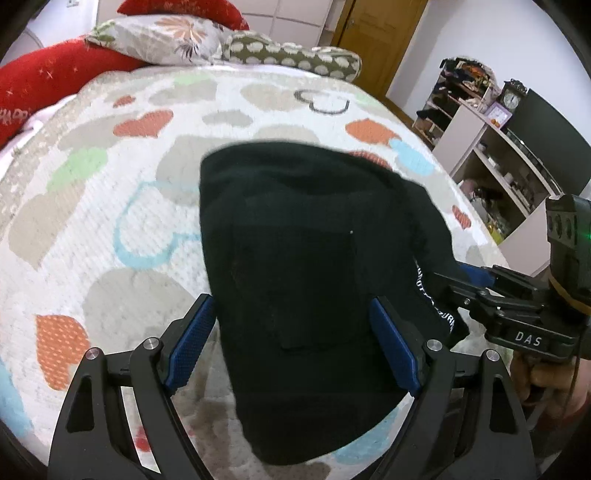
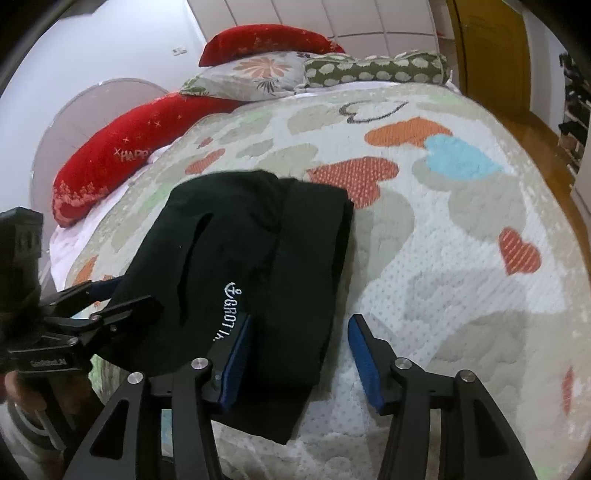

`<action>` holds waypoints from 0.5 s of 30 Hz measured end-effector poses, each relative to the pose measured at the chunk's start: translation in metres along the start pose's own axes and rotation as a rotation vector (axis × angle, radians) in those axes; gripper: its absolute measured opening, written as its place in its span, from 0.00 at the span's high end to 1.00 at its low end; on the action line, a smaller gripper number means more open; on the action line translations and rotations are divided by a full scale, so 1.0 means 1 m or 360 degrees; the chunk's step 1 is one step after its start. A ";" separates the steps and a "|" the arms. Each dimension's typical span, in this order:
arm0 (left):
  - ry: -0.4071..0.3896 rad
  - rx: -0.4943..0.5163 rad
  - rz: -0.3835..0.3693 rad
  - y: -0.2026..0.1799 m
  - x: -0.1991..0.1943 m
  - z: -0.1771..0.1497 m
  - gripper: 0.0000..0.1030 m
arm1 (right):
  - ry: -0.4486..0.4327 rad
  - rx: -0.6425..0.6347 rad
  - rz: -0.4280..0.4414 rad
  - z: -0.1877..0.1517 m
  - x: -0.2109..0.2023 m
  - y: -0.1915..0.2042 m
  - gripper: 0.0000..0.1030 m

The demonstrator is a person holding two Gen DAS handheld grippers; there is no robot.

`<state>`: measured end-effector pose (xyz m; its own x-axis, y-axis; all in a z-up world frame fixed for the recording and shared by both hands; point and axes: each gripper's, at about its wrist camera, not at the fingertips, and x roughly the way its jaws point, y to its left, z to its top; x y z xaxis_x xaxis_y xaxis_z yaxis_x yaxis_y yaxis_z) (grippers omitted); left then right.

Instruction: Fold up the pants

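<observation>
The black pants lie folded in a bundle on the heart-patterned quilt. They also show in the right wrist view, with white lettering on one side. My left gripper is open, its blue pads on either side of the near end of the pants. My right gripper is open, with the right edge of the pants between its pads. It also shows in the left wrist view at the pants' right side.
Red bolsters, a floral pillow and a spotted bolster lie at the head of the bed. Shelves and a wooden door stand to the right of the bed.
</observation>
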<state>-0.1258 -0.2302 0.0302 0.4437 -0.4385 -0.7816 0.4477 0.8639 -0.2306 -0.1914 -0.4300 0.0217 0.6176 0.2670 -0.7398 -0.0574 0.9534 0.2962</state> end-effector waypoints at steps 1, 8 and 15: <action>-0.0001 -0.0008 -0.0004 0.000 0.001 -0.001 0.17 | -0.0004 0.0020 0.0011 -0.001 0.001 -0.004 0.46; 0.0013 -0.0028 -0.0048 0.007 -0.006 0.003 0.17 | 0.0000 0.0057 0.0090 0.004 -0.004 -0.008 0.42; -0.0008 -0.0093 -0.0063 0.021 -0.011 0.013 0.17 | 0.0005 -0.0008 0.0109 0.013 -0.003 -0.003 0.40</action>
<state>-0.1110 -0.2104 0.0413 0.4308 -0.4736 -0.7682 0.4191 0.8589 -0.2945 -0.1829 -0.4356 0.0306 0.6097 0.3318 -0.7198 -0.1032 0.9336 0.3430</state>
